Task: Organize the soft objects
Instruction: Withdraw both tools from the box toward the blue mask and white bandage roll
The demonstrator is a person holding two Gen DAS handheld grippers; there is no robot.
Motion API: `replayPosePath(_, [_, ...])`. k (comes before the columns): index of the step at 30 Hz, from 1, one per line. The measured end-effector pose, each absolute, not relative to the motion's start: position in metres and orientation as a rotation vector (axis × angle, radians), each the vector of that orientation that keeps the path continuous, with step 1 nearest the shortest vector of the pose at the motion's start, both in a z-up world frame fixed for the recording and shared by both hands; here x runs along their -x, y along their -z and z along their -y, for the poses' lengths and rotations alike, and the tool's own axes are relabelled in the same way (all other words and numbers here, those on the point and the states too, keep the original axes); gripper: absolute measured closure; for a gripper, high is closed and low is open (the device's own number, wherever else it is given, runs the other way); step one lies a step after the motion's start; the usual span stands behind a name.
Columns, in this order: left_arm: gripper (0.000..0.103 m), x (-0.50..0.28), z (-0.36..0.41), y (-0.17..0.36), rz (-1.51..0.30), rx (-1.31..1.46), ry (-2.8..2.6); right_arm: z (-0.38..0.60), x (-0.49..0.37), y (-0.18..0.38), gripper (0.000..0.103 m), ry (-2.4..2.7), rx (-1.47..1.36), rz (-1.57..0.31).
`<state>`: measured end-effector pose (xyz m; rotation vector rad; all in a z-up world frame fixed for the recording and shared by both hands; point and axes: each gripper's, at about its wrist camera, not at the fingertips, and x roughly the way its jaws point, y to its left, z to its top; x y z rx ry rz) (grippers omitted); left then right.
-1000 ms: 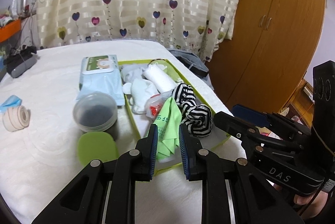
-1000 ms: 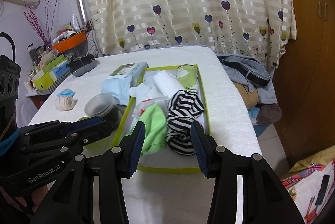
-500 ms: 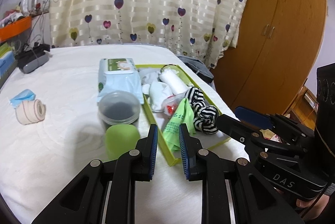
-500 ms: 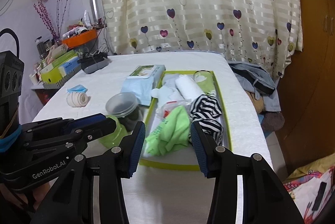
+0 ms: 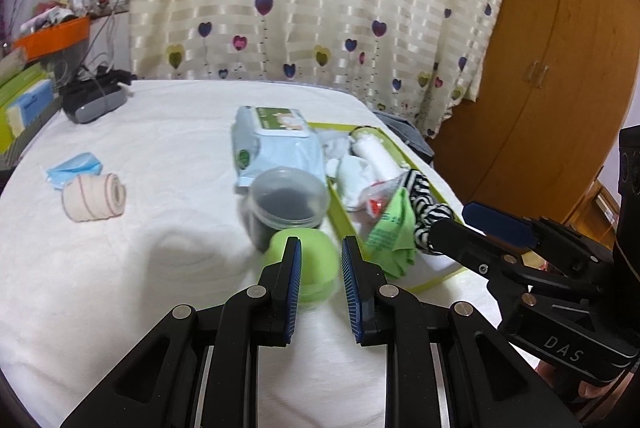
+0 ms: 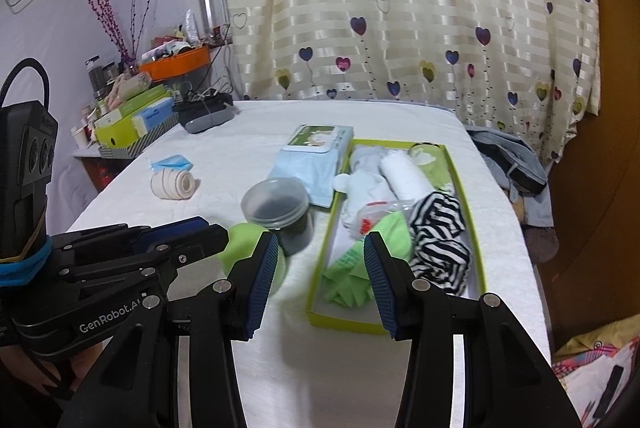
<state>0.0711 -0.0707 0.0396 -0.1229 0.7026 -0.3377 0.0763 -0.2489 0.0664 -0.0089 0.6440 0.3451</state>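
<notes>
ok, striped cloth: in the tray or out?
In. The black-and-white striped cloth lies bunched inside the green tray, beside the green cloth; neither gripper holds it.

**Crowded right side, open cloth on the left**

The green tray [image 6: 463, 188] is packed with the striped cloth [image 6: 438, 240] and green cloth [image 6: 360, 268]. Just beside its left wall, the lidded jar [image 6: 280, 212], green lid [image 5: 316, 260] and wipes pack [image 6: 316, 156] block entry. Bare white tablecloth [image 5: 132, 268] stretches between these and the bandage roll [image 5: 94, 196].
</notes>
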Motion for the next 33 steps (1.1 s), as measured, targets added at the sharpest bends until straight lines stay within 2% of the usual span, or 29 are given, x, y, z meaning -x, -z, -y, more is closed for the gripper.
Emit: replayPosePath(33, [0.08, -0.092, -0.068, -0.015, -0.728, 0.227, 0.067, 0.112, -0.122, -0.053, 0.056, -0.605, 0.091, -0.71])
